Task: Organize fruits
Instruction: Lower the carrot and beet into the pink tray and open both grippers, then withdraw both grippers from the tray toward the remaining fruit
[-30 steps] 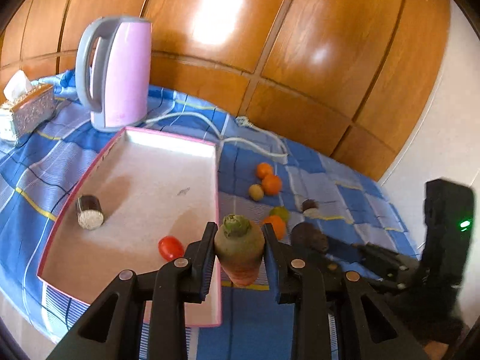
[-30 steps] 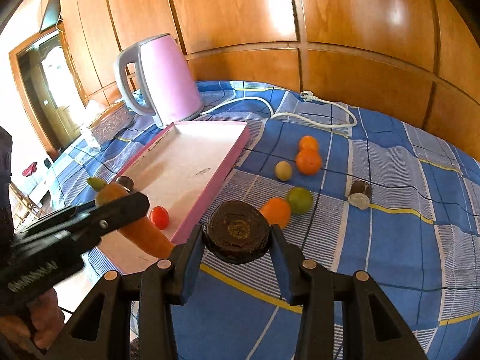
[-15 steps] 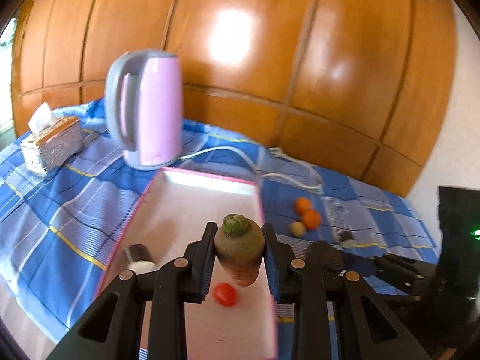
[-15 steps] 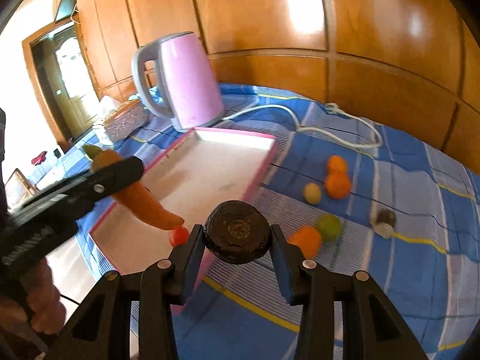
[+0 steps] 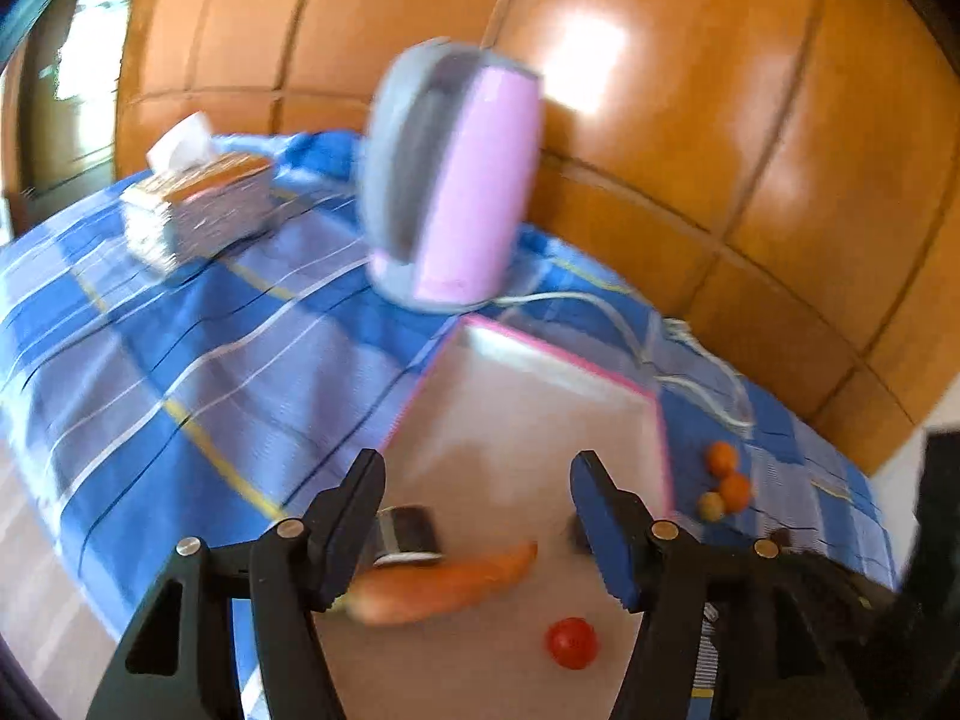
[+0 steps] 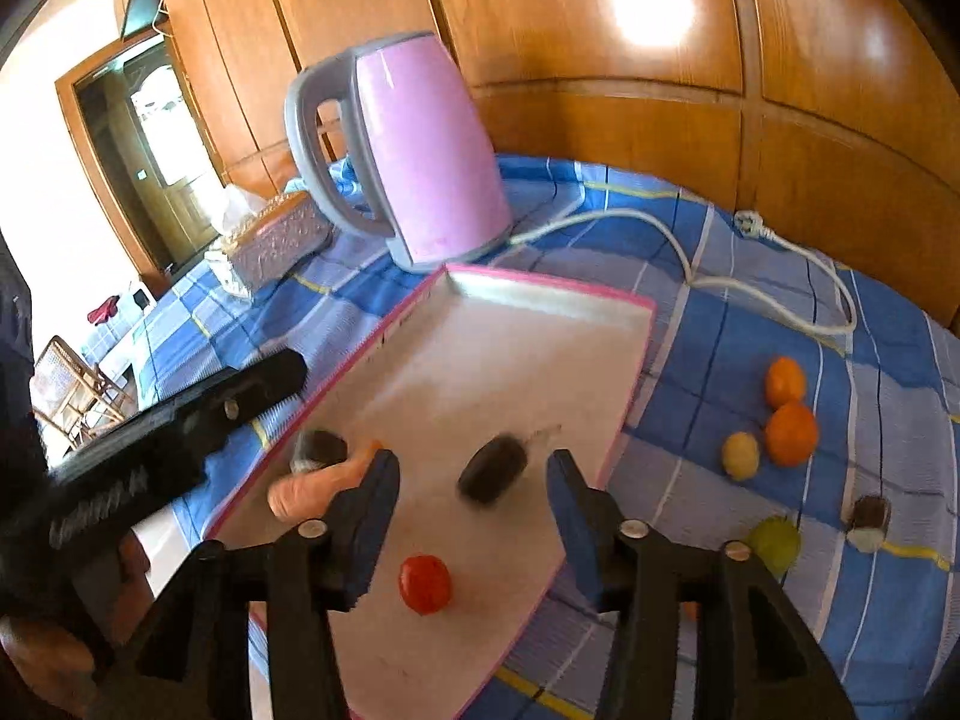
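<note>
A pink-rimmed tray [image 5: 540,360] lies on the blue checked cloth. An orange carrot [image 5: 444,585] lies loose on it below my left gripper [image 5: 477,480]; those jaws are opening and hold nothing. A dark stub [image 5: 408,534] sits beside the carrot, and a red tomato [image 5: 572,642] lies nearer to me. In the right wrist view a dark brown fruit [image 6: 495,468] is blurred on the tray [image 6: 540,294], just beyond my right gripper [image 6: 473,474]. Its jaws are opening with nothing between the pads. The carrot [image 6: 312,483], tomato [image 6: 425,583] and left gripper [image 6: 264,378] also show there.
Right of the tray lie two oranges [image 6: 792,432], a small yellow fruit [image 6: 741,456], a green fruit [image 6: 774,540] and a dark white-ended piece [image 6: 870,519]. A pink kettle [image 6: 426,150], its white cable [image 6: 690,252] and a tissue box [image 6: 270,240] stand behind. A wood wall backs the table.
Both grippers moved over the tray and opened. The carrot dropped from the left jaws and the dark brown fruit from the right; both now lie on the tray.
</note>
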### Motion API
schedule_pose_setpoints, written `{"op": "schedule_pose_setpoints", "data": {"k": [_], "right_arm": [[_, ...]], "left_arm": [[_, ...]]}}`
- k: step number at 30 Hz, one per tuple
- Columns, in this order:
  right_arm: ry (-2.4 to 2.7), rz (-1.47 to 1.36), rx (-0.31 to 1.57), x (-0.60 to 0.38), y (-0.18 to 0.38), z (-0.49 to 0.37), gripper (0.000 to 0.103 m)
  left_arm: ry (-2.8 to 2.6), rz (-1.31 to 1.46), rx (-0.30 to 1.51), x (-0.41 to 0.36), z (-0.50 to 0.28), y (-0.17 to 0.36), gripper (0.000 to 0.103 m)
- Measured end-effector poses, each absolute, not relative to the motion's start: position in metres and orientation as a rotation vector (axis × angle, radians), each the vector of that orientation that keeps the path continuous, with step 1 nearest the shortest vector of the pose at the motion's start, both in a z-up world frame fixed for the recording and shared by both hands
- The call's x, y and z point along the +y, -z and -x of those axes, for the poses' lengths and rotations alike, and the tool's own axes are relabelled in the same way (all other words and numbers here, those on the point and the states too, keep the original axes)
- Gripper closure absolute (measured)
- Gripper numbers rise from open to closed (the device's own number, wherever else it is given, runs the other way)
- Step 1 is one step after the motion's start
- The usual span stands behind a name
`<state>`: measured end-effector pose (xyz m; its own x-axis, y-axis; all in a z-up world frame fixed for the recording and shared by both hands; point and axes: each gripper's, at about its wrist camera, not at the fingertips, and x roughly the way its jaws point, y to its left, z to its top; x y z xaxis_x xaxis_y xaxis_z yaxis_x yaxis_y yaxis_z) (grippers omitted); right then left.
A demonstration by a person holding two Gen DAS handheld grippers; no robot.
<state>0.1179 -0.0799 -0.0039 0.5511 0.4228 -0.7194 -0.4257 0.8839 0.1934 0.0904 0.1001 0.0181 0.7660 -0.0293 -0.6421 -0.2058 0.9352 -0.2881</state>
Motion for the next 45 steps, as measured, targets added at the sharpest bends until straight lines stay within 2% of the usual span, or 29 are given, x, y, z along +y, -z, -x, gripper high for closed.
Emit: {"op": "schedule_pose_setpoints", "data": {"k": [15,28,33,45], "right_arm": [[-0.652,-0.025,1.025,-0.068,0.046,-0.060,0.051],[-0.579,-0.020,1.005,-0.090,0.043,-0.055,0.051],[-0.585,-0.108,0.960,-0.108,0.036,-0.052,0.051],[-0.281,-0.247,0.883,-0.205,0.036,-0.046,0.051]], "left_arm": [[-0.150,0.345,0.753,0.089,-0.049,0.002,0.039],[-0.108,0.316,0.737,0.071,-0.038,-0.009,0.039],[-0.091,0.289,0.735,0.061,-0.038,-0.010,0.039],[0.076,0.144,0.748,0.004,-0.039,-0.007,0.039]]}}
